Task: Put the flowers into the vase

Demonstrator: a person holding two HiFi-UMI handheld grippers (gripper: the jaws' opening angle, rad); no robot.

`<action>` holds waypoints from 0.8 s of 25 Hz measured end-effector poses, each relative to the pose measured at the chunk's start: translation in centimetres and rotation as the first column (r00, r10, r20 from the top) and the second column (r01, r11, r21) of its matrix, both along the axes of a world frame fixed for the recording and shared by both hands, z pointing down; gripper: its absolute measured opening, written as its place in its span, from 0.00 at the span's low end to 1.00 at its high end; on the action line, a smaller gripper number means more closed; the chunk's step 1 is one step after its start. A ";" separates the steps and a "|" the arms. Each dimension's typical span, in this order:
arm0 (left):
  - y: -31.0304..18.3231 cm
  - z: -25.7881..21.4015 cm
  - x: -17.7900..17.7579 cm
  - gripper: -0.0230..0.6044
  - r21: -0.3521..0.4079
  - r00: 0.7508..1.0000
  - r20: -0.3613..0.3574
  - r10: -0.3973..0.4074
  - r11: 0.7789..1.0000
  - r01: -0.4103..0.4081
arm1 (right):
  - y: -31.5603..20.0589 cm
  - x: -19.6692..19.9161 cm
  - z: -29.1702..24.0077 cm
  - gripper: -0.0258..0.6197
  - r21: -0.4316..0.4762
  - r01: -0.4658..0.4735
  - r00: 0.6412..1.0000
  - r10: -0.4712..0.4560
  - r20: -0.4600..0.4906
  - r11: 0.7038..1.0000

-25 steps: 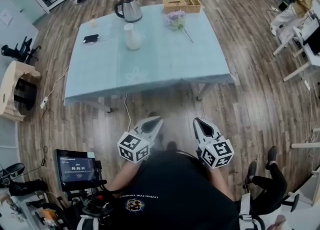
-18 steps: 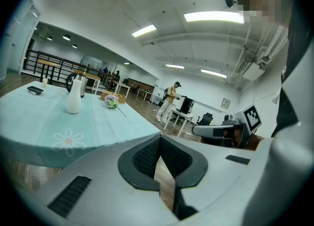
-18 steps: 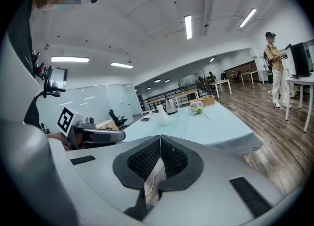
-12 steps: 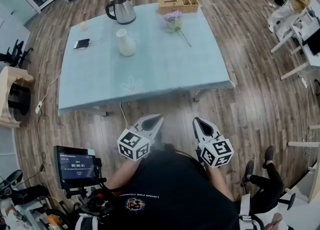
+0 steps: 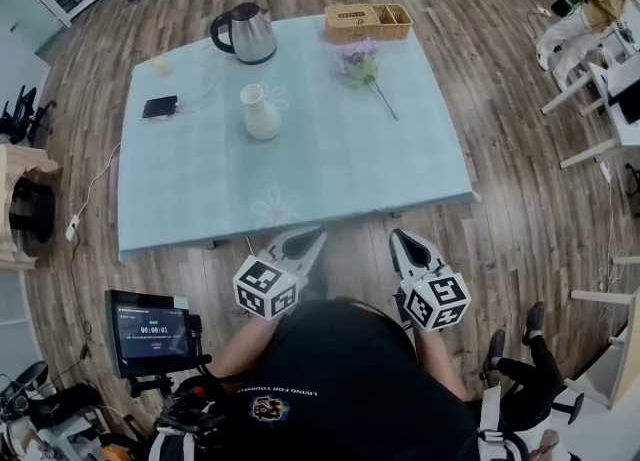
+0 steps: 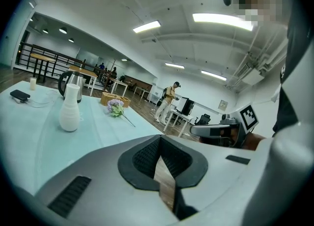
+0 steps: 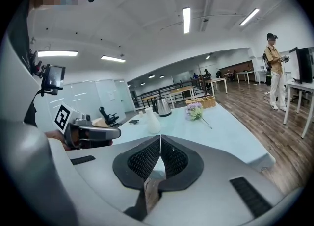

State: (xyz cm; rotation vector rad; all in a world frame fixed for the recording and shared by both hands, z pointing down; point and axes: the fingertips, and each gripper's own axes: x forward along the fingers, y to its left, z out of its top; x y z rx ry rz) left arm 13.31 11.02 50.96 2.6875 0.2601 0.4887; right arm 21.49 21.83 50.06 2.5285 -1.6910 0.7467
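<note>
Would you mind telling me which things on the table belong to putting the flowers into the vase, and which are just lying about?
For the job: flowers; white vase.
Just lying about: kettle; wicker basket; phone.
</note>
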 end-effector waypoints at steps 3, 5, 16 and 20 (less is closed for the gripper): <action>-3.6 0.0 1.0 0.05 -0.009 1.000 -0.009 -0.006 1.000 0.006 | -3.3 1.4 -0.2 0.07 -0.011 -0.008 1.000 0.008 -0.010 1.000; -5.7 0.1 1.4 0.05 -0.013 1.000 -0.014 -0.012 1.000 0.011 | -5.0 2.3 -0.4 0.07 -0.016 -0.015 1.000 0.015 -0.019 1.000; -10.0 1.0 1.6 0.05 -0.012 0.999 -0.028 -0.040 0.999 0.040 | -7.0 5.2 -0.6 0.07 -0.038 -0.061 0.997 0.059 -0.056 0.997; -11.9 1.4 1.2 0.05 -0.030 0.998 -0.028 -0.064 0.998 0.064 | -8.7 6.4 0.2 0.07 -0.071 -0.059 0.997 0.055 -0.054 0.996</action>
